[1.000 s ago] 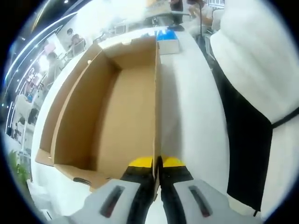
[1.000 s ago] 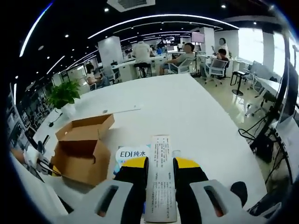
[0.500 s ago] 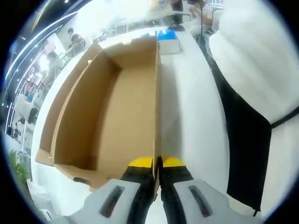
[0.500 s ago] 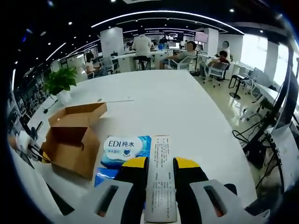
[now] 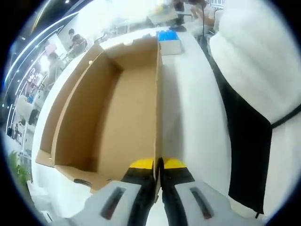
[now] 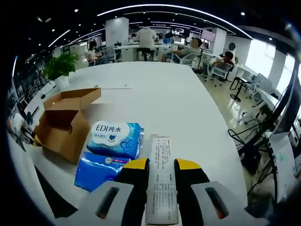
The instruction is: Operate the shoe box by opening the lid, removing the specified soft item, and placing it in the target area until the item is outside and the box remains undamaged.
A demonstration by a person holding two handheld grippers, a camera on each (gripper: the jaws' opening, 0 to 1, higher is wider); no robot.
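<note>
The left claw (image 5: 158, 163) pinches the shoe box (image 5: 113, 113) wall (open, bare inside) on the white table (image 5: 193, 117).

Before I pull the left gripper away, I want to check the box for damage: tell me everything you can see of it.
The box is plain brown cardboard, open and empty inside, resting on the white table. Its hinged lid is folded back. The left gripper is shut on one side wall's edge. No tears or crushed corners are visible. The wipes pack lies beside it.

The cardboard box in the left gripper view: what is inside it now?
The cardboard box shows a bare brown floor and inner walls. The left hand-held gripper clamps its near wall; the near corner behind that hand-held gripper is hidden.
</note>
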